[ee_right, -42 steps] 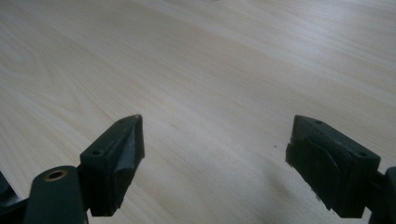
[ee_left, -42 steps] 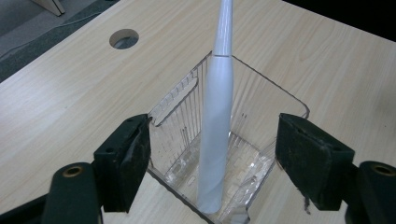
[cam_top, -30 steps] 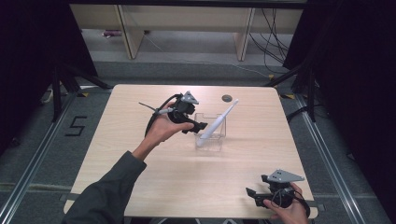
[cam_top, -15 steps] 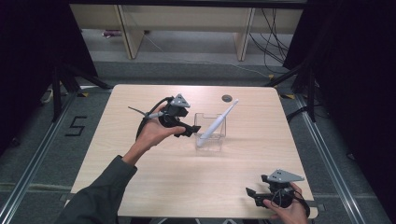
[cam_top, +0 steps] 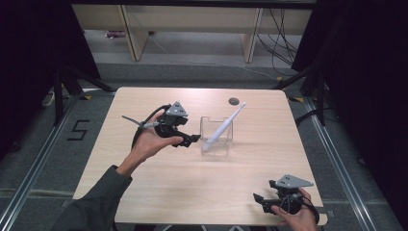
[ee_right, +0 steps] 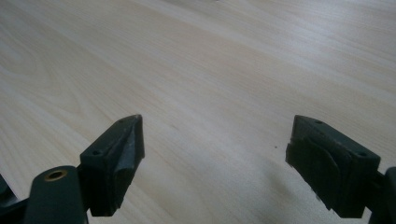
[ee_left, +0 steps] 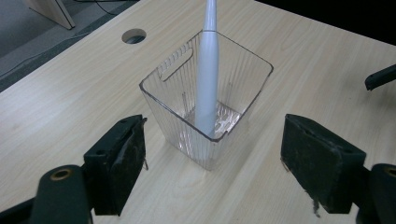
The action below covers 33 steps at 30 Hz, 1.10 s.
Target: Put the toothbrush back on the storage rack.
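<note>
Left gripper [cam_top: 192,139] is held over the table [cam_top: 159,192] just left of the bin [cam_top: 216,137], jaws wide with nothing between them; pads clear of the bin wall. In the left gripper view the bin [ee_left: 205,116] stands just ahead of the jaws, upright on the table, clear and ribbed. The white pen [cam_top: 223,127] stands in the bin, leaning toward the far right, lower end on the bin floor, upper end above the rim. Right gripper [cam_top: 262,201] sits at the near right table edge, well apart from the bin, jaws wide over bare wood, holding nothing
</note>
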{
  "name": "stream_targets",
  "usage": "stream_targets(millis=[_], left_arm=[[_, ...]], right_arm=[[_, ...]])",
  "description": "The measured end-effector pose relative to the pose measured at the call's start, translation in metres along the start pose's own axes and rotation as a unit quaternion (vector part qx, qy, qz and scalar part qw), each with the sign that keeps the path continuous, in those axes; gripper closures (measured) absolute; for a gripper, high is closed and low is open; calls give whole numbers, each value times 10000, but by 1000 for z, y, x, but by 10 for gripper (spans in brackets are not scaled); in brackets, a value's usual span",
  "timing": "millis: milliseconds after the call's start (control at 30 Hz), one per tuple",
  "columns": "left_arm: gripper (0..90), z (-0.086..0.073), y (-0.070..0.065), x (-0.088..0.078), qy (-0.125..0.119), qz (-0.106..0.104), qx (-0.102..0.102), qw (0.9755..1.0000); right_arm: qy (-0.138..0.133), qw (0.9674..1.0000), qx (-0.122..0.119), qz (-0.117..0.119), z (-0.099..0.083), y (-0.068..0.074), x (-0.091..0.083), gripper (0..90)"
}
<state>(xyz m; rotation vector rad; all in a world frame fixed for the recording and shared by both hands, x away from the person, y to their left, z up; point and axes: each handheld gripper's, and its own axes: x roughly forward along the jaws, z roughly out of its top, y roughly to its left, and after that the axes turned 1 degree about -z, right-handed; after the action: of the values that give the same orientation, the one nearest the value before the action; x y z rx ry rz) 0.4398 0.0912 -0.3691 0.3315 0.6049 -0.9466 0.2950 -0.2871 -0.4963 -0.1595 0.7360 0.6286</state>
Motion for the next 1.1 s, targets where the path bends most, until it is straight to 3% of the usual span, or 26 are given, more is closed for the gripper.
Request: stream_targets(millis=[100,133,167,267,600,1100], left_arm=[[215,-2,-1,-2,3,13,-9,10000],[214,-5,-2,-5,-11,15,20,10000],[214,-6,-4,-6,-30,28,12,10000],[214,-11,-7,-12,-107,67,11,9999],[213,-32,-12,-28,-187,126,15,9997],[209,-63,-24,-39,-187,139,-51,9997]], right_arm=[[2,10000,4,-2,0,0,0,189],[-7,9999,141,44,0,2,1,189],[-35,10000,22,4,0,0,1,189],[-42,10000,15,-3,0,0,1,189],[0,9999,162,43,0,3,1,189],[-3,9999,106,-5,0,3,0,189]])
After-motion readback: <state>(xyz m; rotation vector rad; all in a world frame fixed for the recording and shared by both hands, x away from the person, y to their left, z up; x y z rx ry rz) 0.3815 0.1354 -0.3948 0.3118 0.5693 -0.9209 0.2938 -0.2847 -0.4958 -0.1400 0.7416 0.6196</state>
